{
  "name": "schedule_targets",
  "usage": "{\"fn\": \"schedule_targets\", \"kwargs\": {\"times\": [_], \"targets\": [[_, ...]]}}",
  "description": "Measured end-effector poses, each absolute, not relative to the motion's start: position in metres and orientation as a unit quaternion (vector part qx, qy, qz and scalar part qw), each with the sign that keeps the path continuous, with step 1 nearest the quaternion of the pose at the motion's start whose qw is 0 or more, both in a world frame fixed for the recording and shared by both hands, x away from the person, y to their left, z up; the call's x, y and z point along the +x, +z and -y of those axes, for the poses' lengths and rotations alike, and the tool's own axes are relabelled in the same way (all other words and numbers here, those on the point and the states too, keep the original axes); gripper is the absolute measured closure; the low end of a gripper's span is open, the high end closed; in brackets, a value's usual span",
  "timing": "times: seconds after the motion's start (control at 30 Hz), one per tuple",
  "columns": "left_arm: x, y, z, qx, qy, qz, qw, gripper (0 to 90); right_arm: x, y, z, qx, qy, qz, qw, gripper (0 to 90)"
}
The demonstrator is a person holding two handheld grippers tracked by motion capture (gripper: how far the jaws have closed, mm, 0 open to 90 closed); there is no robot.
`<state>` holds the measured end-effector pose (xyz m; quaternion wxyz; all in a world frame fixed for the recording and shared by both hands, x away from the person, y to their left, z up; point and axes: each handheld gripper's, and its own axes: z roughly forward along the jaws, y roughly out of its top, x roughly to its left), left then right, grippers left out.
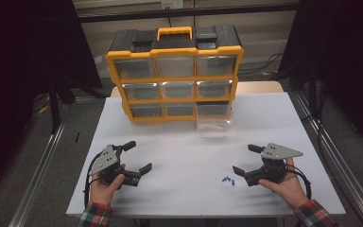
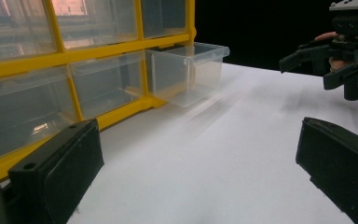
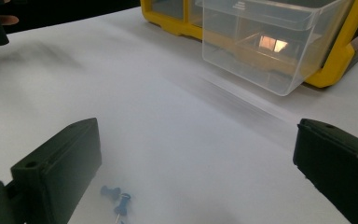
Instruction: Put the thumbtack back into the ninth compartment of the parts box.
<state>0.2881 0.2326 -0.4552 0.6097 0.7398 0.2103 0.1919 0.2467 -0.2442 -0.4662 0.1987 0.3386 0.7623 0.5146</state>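
Observation:
A yellow and black drawer cabinet (image 1: 175, 73) stands at the back of the white table (image 1: 194, 142). Its bottom right clear drawer (image 1: 213, 123) (image 2: 186, 72) (image 3: 270, 39) is pulled out onto the table. A few blue push pins (image 1: 227, 180) (image 3: 116, 200) lie on the table by my right gripper (image 1: 246, 161) (image 3: 196, 172), which is open with nothing between its jaws. My left gripper (image 1: 138, 157) (image 2: 196, 172) rests open at the front left, holding nothing. The right gripper (image 2: 338, 70) also appears far off in the left gripper view.
Hands in plaid sleeves (image 1: 96, 215) hold both grippers near the table's front edge. Metal rails (image 1: 42, 165) run along the floor on both sides. Dark curtains (image 1: 23, 56) flank the table.

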Motion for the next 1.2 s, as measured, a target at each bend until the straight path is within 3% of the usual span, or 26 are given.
{"fn": "schedule_targets", "kwargs": {"times": [0.4,0.47,0.7,0.73,0.8,0.83,1.1,1.2], "targets": [[0.287,-0.456,-0.232,0.738,0.180,-0.203,0.618,0.3,0.248,-0.467,0.243,0.338,0.500,-0.775,0.185,5.4],[0.288,-0.456,-0.232,0.738,0.182,-0.203,0.617,0.3,0.248,-0.468,0.241,0.328,0.493,-0.783,0.190,13.9],[0.287,-0.456,-0.232,0.737,0.181,-0.205,0.619,0.3,0.245,-0.470,0.234,0.305,0.483,-0.806,0.155,27.2],[0.288,-0.456,-0.232,0.738,0.182,-0.204,0.617,0.3,0.245,-0.472,0.232,0.298,0.477,-0.814,0.146,35.6],[0.288,-0.456,-0.232,0.738,0.181,-0.204,0.617,0.3,0.244,-0.472,0.231,0.291,0.474,-0.819,0.144,38.0],[0.288,-0.456,-0.231,0.738,0.180,-0.205,0.618,0.3,0.244,-0.473,0.229,0.283,0.467,-0.827,0.138,43.8],[0.288,-0.456,-0.232,0.738,0.179,-0.204,0.617,0.3,0.246,-0.477,0.227,0.284,0.448,-0.841,0.113,56.5],[0.288,-0.456,-0.232,0.738,0.180,-0.204,0.617,0.3,0.245,-0.476,0.226,0.287,0.441,-0.843,0.114,55.4]]}}
